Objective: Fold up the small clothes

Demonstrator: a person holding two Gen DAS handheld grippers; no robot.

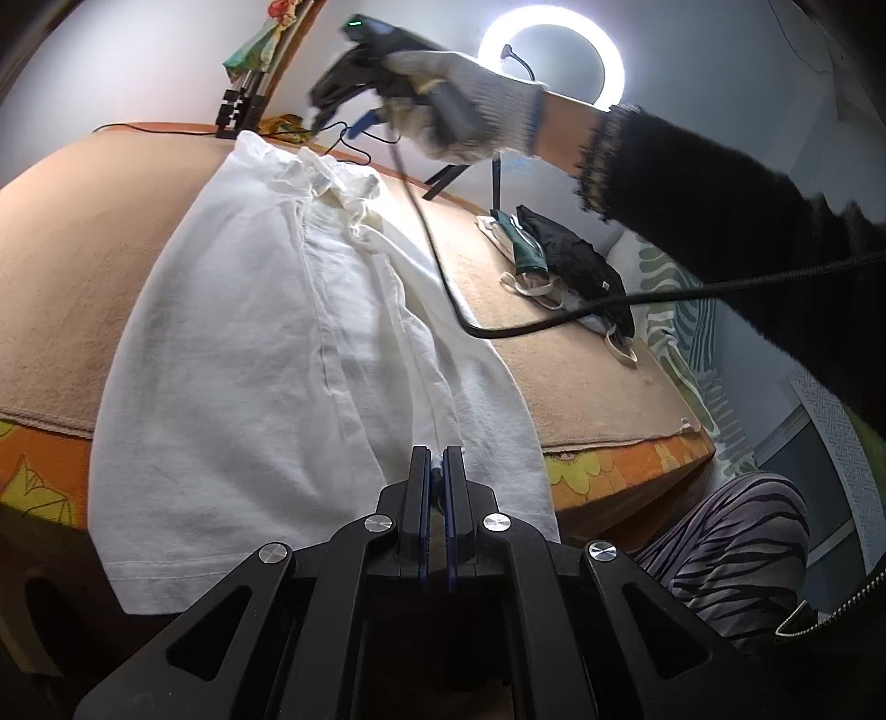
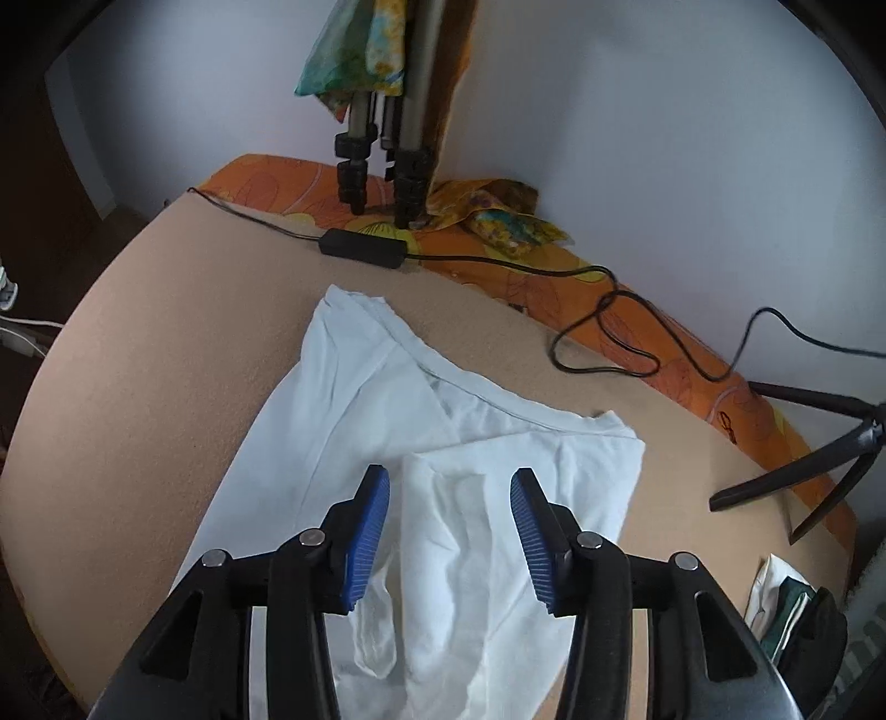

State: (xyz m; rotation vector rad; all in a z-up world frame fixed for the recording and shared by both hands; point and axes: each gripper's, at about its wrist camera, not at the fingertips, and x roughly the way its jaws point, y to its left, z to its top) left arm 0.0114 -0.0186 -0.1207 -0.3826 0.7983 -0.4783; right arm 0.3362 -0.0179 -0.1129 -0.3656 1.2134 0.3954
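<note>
white t-shirt [image 1: 266,332], plain, no print. tan blanket [image 1: 83,249] over the surface, above an orange cloth [image 2: 637,310] with yellow flower shapes. black left gripper [image 1: 436,471]; black right gripper [image 2: 449,487] with ribbed blue pads [image 2: 368,531]. grey-white knit glove [image 1: 470,105], black sleeve [image 1: 720,205], grey trousers with black stripes [image 1: 731,543]. black cables [image 2: 498,260], black tripod feet [image 2: 382,171]. black and dark green folded clothes [image 1: 559,260]. white ring light [image 1: 554,50]. pale bluish wall [image 2: 664,138].

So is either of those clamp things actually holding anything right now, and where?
The left hand-held gripper pinches the white garment at its near hem edge. The right hand-held gripper is open above it, holding nothing.
</note>
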